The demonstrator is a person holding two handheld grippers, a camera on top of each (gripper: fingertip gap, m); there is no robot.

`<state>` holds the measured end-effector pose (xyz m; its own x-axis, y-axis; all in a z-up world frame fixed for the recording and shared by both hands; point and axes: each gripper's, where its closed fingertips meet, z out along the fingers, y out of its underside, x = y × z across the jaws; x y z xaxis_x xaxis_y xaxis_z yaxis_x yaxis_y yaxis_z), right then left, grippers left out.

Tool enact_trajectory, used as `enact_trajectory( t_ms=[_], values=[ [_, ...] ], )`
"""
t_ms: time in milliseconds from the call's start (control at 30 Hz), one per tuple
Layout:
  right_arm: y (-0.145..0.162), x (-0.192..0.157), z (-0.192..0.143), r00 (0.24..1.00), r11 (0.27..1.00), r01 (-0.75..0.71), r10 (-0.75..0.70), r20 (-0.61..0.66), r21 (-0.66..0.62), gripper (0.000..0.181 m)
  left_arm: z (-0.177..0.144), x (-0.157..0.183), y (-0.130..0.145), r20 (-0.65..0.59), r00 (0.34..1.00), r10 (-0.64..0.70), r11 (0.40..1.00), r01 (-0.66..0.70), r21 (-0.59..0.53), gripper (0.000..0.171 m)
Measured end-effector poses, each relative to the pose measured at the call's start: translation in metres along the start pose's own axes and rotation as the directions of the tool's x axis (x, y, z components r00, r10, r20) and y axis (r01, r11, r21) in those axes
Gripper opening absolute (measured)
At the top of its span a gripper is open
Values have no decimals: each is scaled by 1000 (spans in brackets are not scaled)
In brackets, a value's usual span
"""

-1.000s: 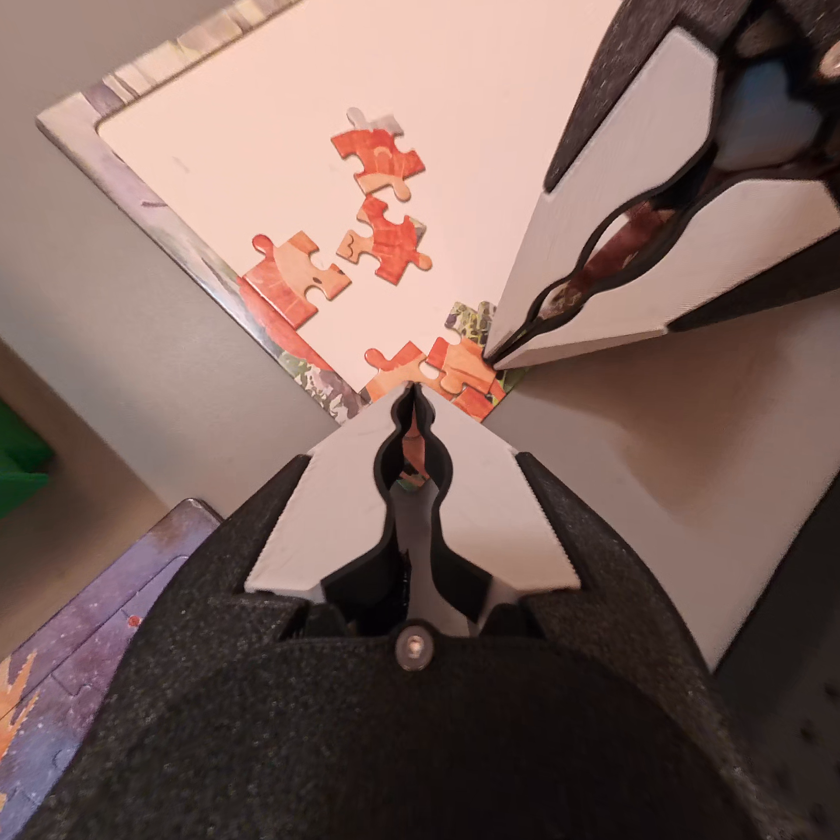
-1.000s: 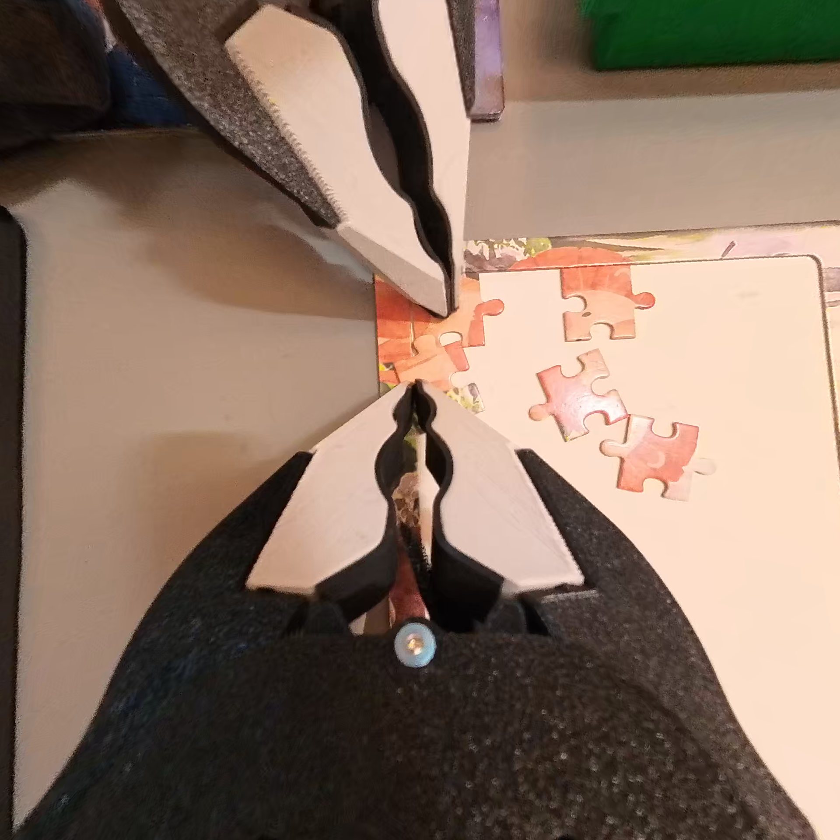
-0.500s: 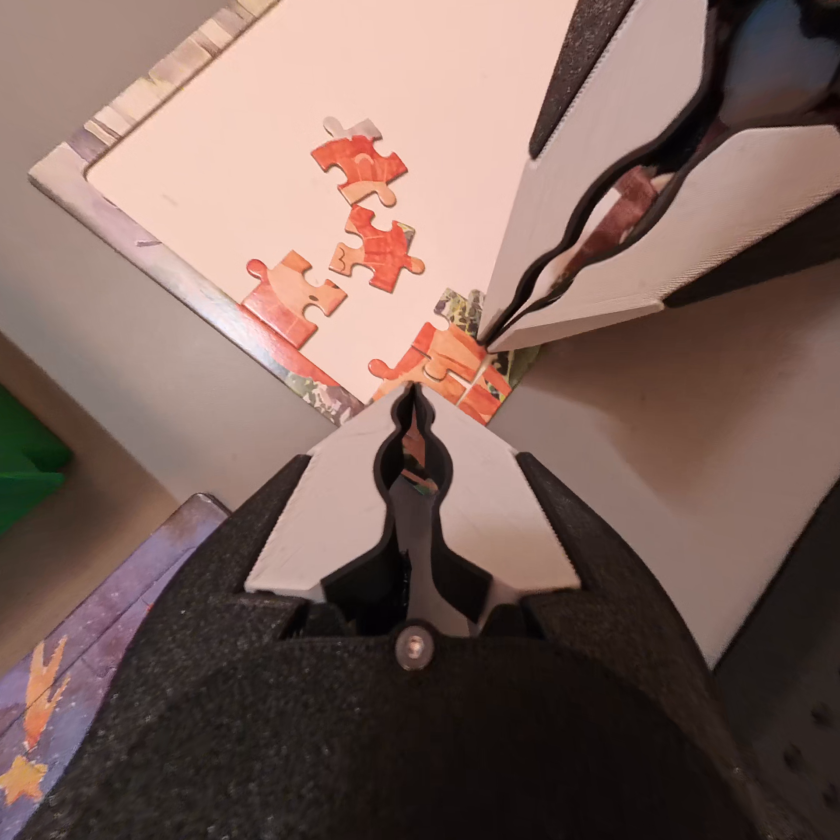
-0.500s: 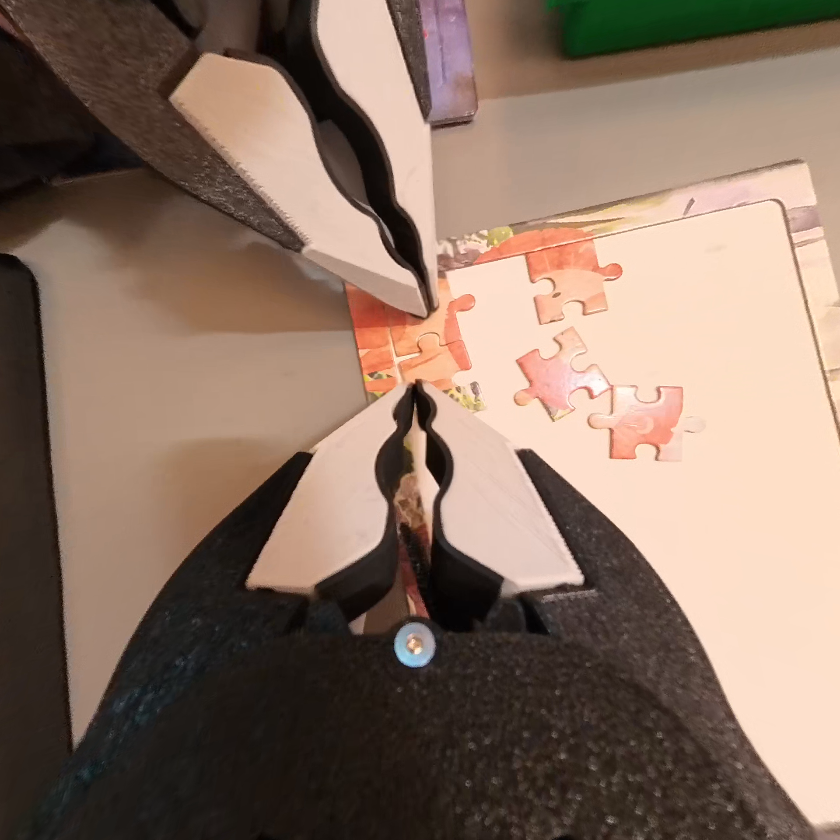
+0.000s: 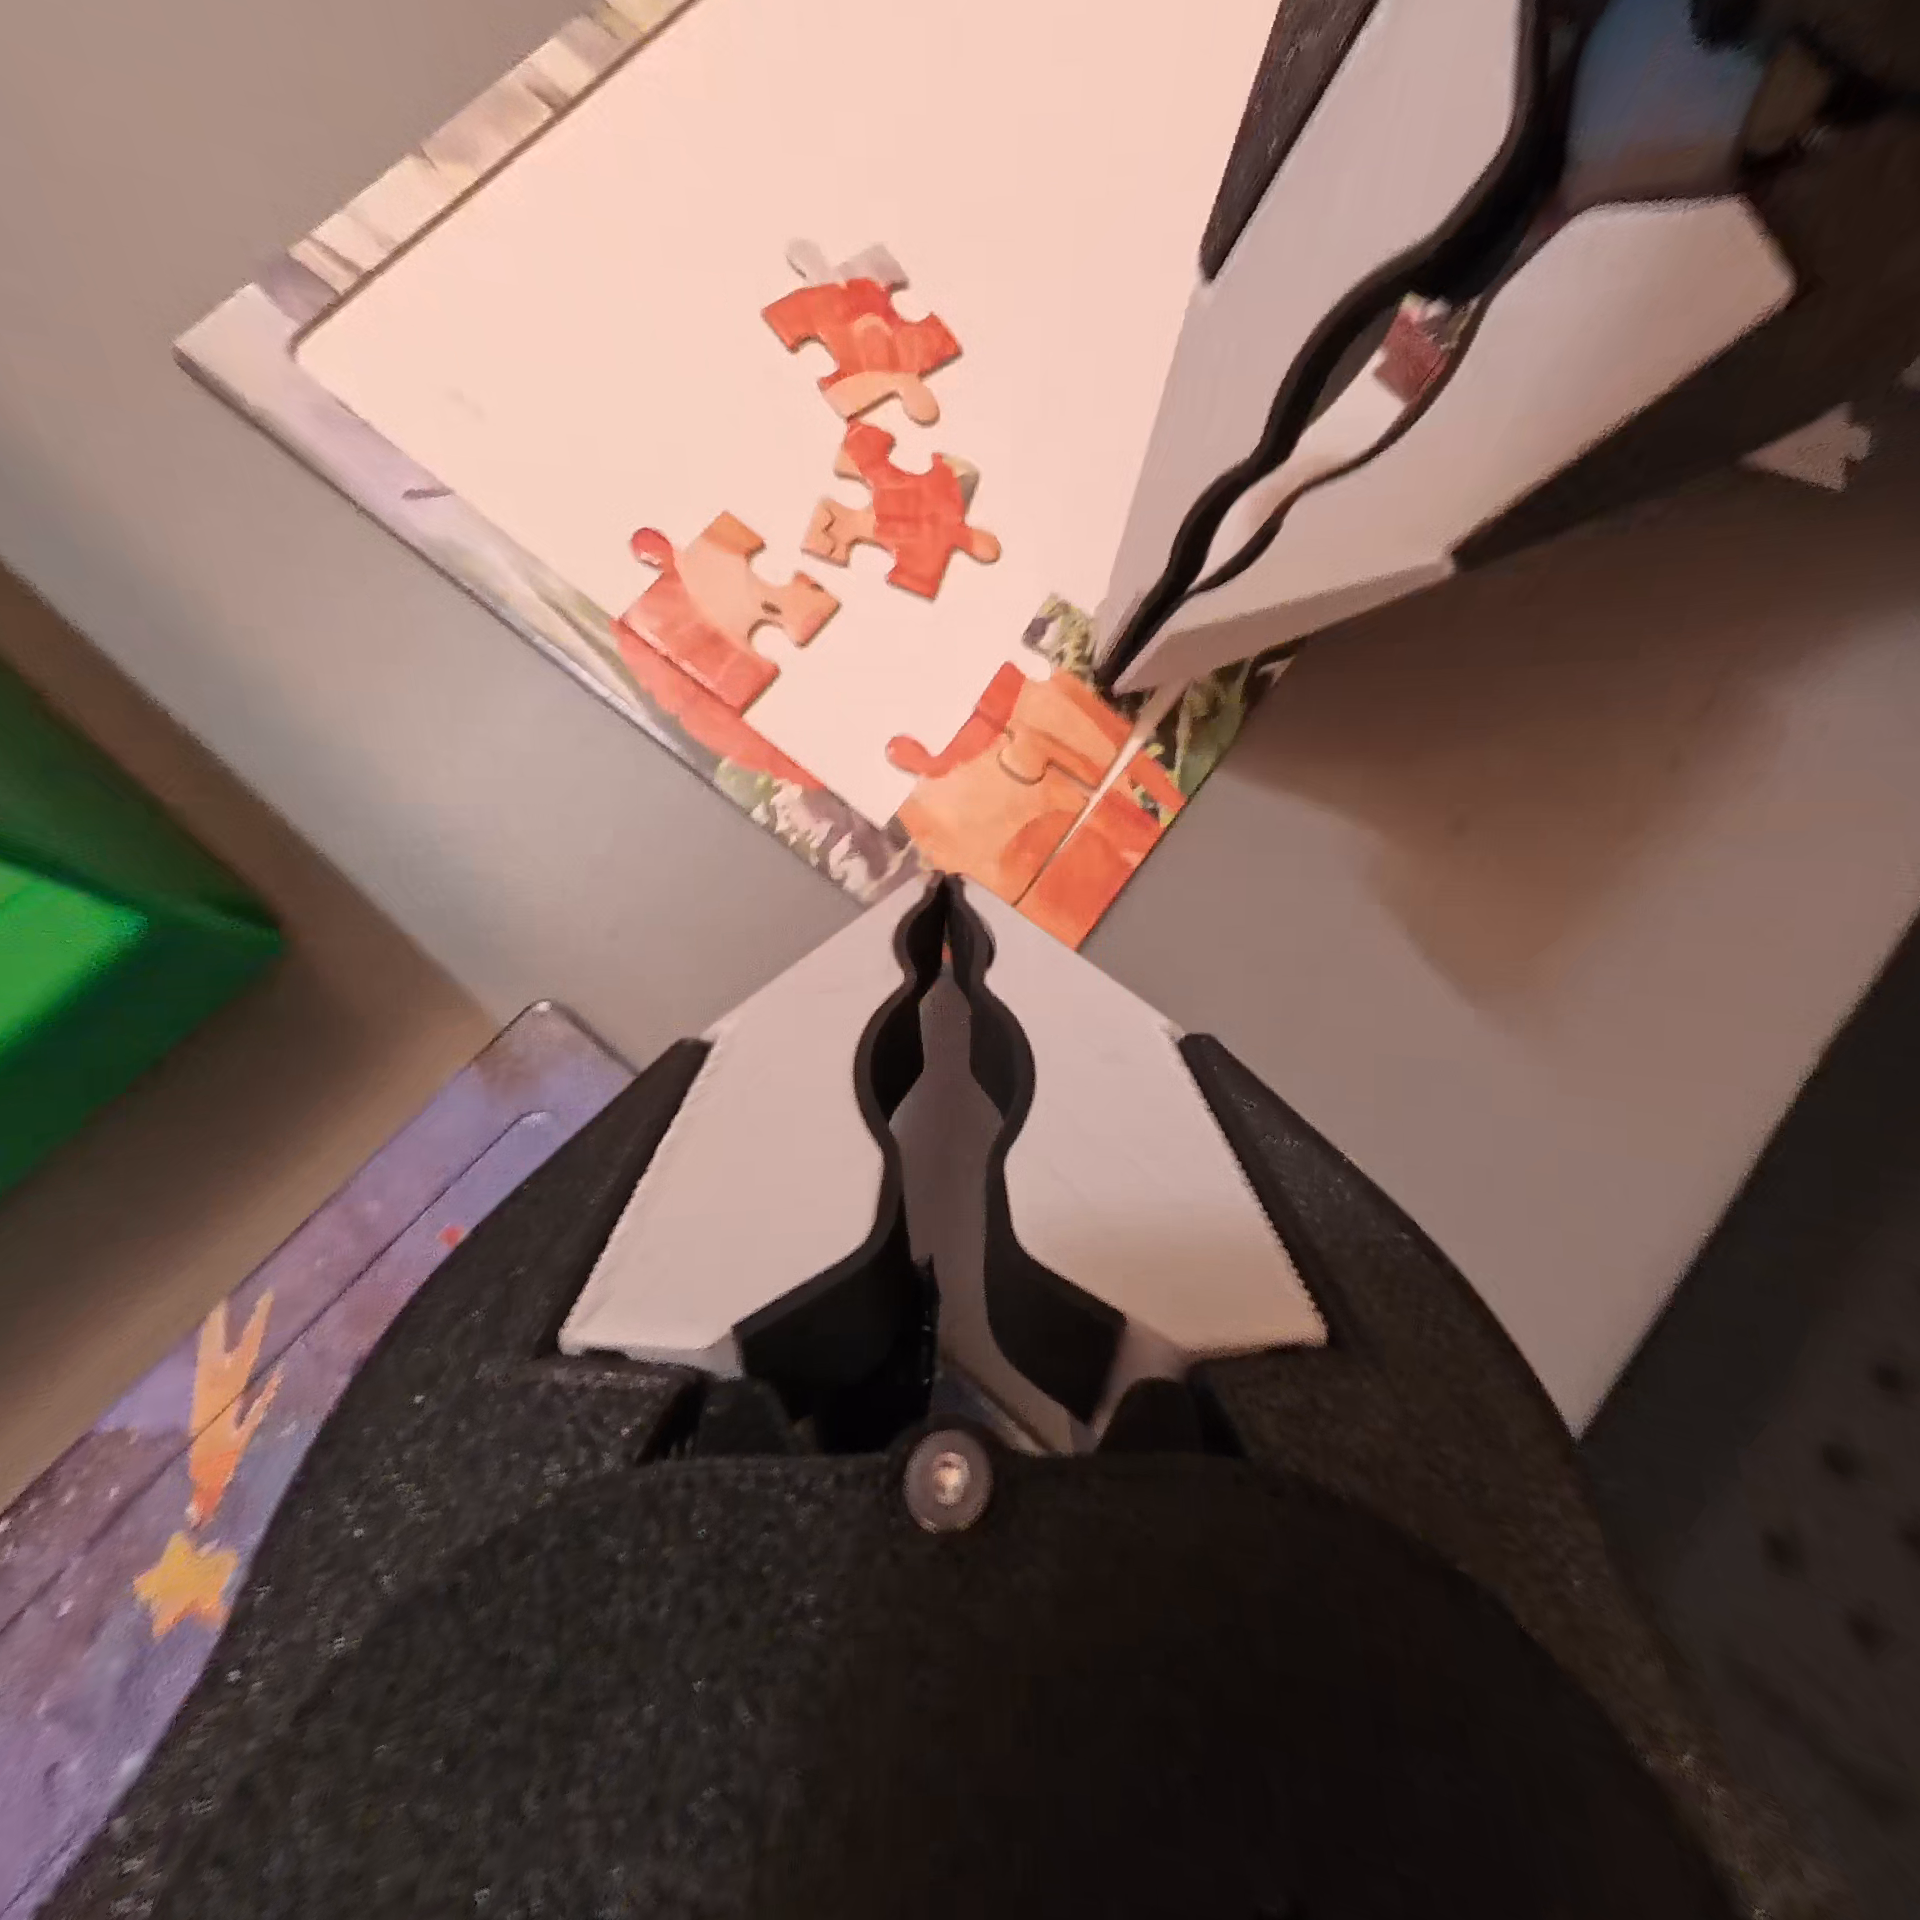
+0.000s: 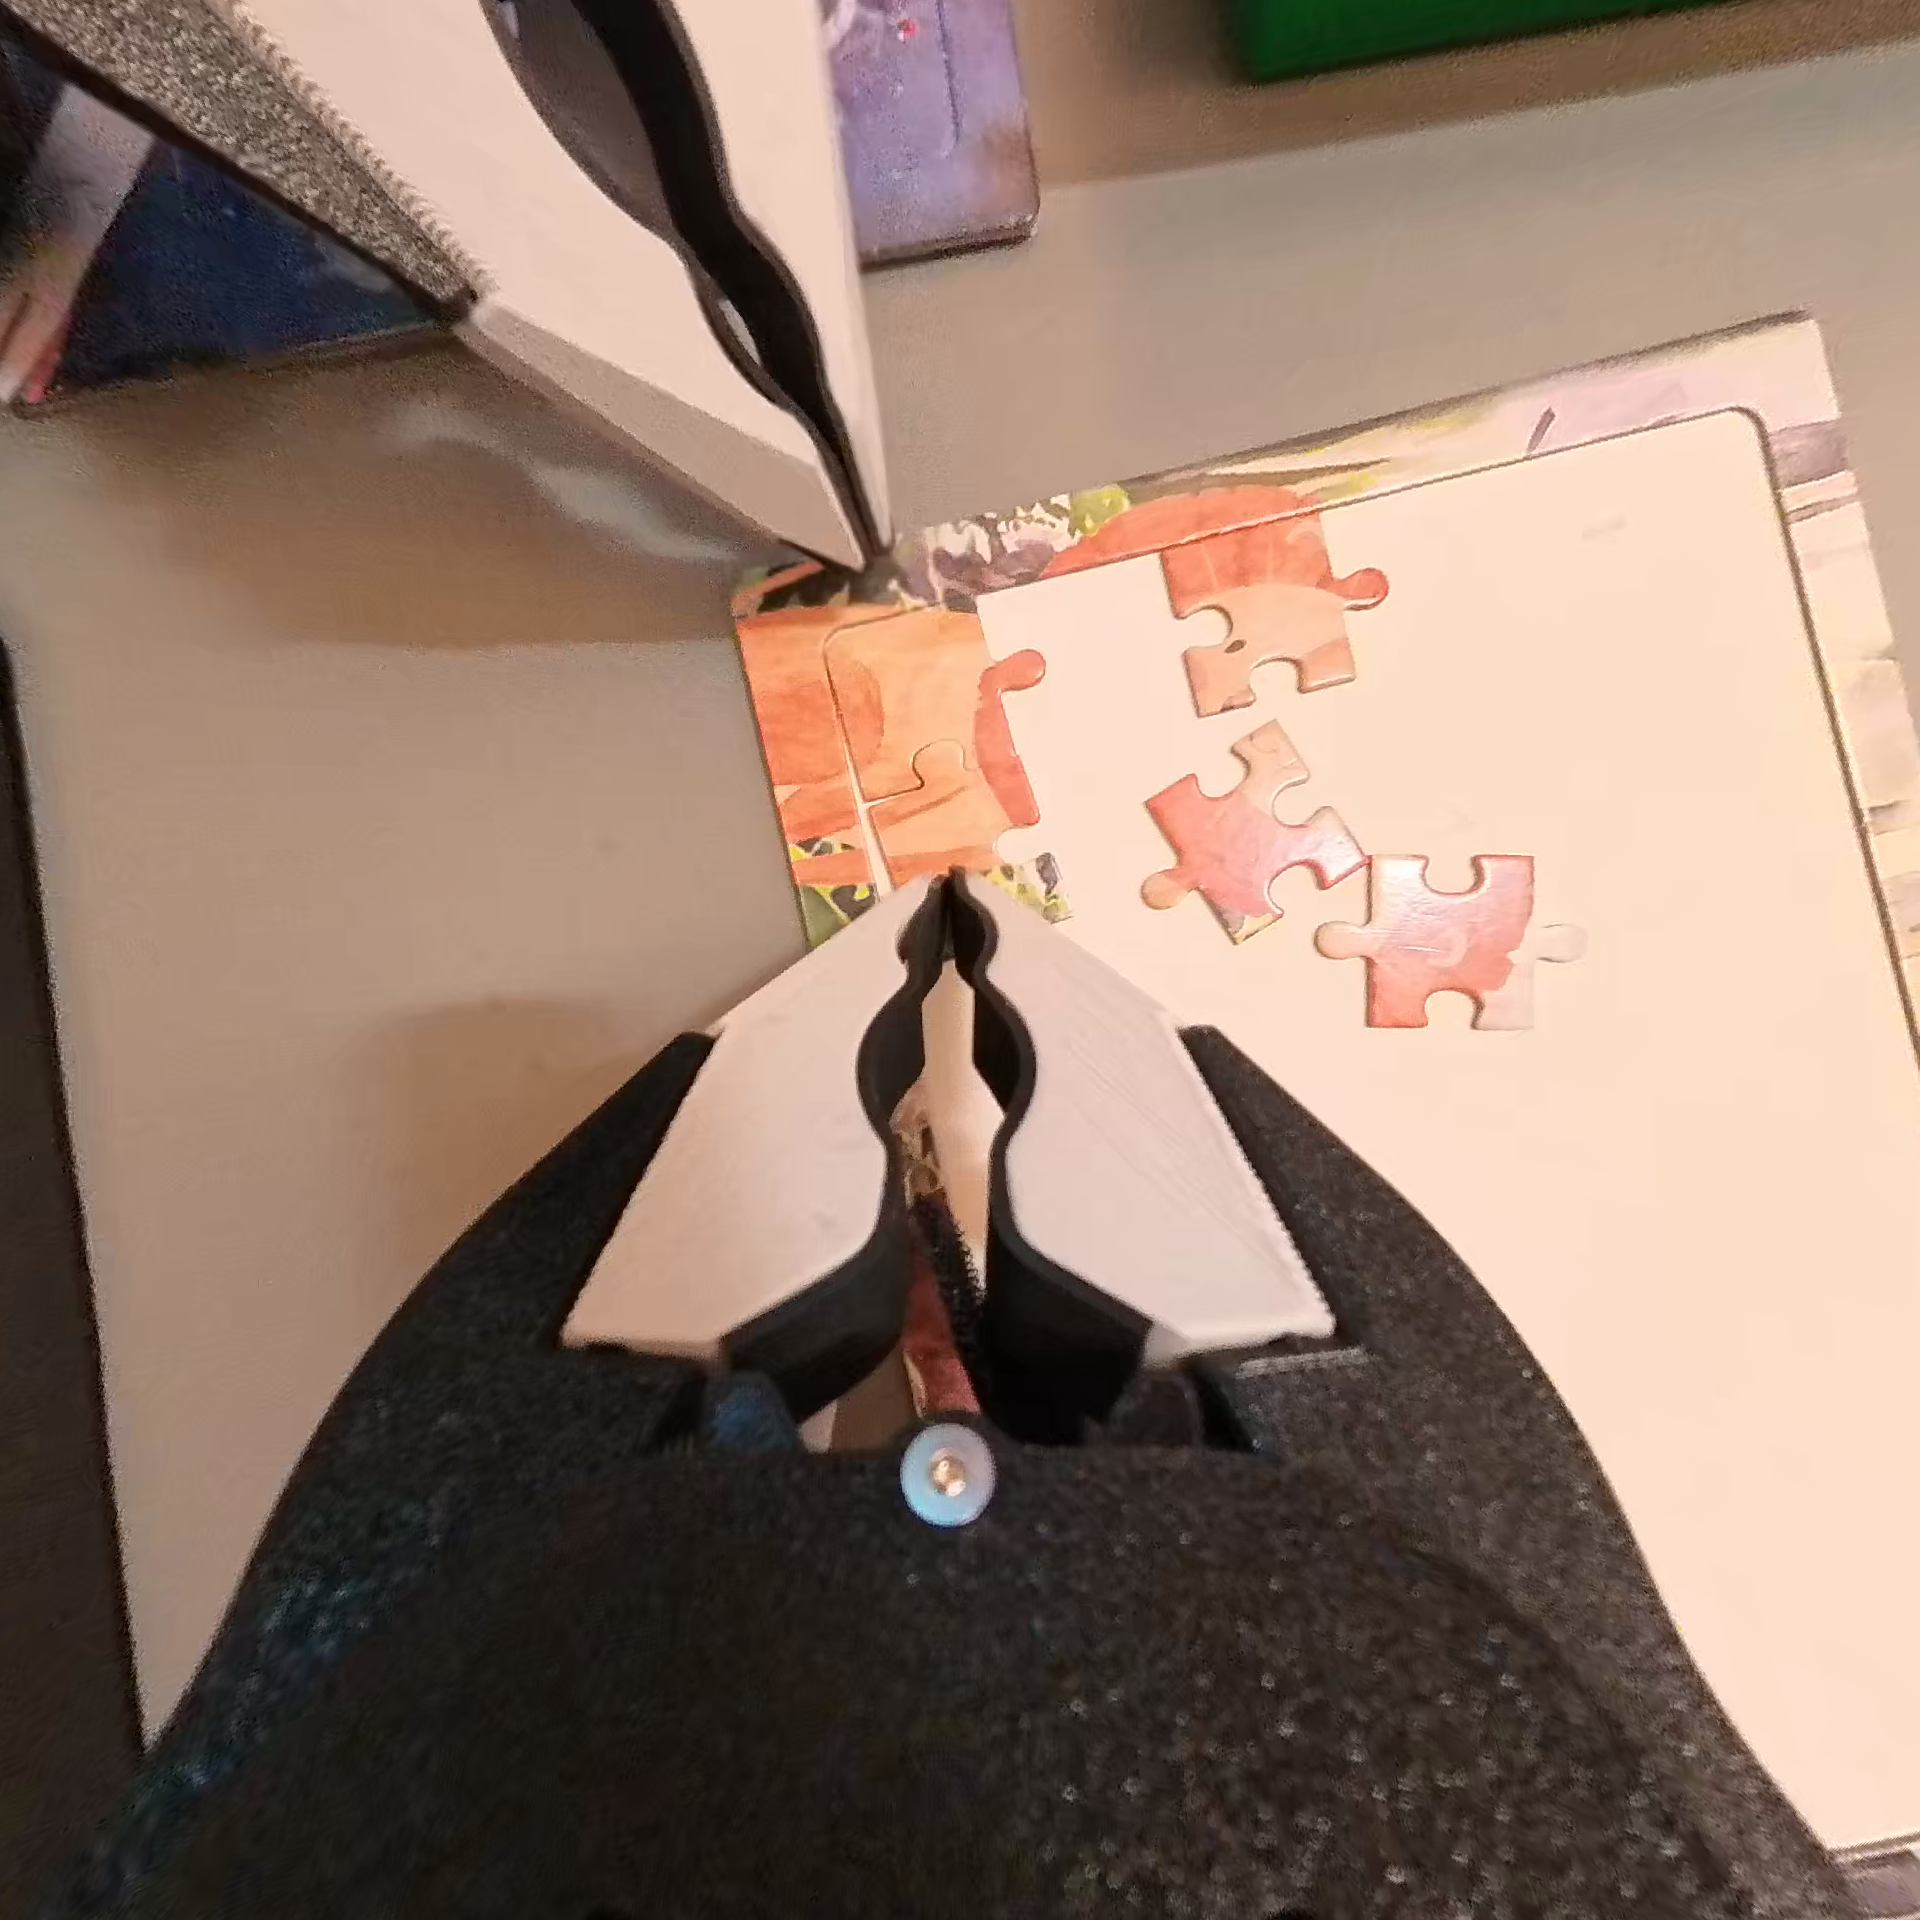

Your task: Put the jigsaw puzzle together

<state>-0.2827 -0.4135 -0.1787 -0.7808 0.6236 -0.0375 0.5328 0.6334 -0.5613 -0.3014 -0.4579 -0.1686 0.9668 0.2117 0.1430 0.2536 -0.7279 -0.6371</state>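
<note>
Both tools have their fingers pressed together, empty. The left hand-held gripper (image 6: 868,551) pokes the puzzle tray (image 6: 1558,1351) at its far-left corner; the right hand-held gripper (image 6: 948,883) presses the joined corner pieces (image 6: 925,748). Pushing sideways could slide the tray or pop seams. Three loose pieces (image 6: 1257,821) lie to the right.

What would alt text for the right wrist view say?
The shut right gripper points at two joined orange pieces seated in a corner of the puzzle tray. Three loose pieces lie on its cream base, and the left gripper, also shut, touches the tray's frame.
</note>
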Motion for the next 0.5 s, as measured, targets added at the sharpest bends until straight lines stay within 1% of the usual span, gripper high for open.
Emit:
enact_trajectory(
  t_ms=[67,133,200,267,400,500],
  values=[
    [-3,4,0,1000,1000,-14,14,-12,11,0,-4,-6,5,24,1000,0,1000,0,-11,0],
    [2,11,3,999,999,-26,25,-42,-24,0,-2,-7,4,19,1000,-17,1000,17,-9,0],
    [2,5,3,1000,999,-27,27,-15,-20,0,3,-2,6,-3,1000,-5,1000,5,-22,0],
    [2,4,3,1000,999,-24,23,-20,-24,0,9,1,8,-2,1000,16,999,-16,-43,0],
    [4,-3,2,999,997,-48,48,6,-54,0,12,3,7,-12,1000,9,999,-9,-41,0],
    [5,-1,-3,999,997,-31,28,-33,-77,0,11,3,7,-1,1000,25,999,-25,-42,0]
  ],
)
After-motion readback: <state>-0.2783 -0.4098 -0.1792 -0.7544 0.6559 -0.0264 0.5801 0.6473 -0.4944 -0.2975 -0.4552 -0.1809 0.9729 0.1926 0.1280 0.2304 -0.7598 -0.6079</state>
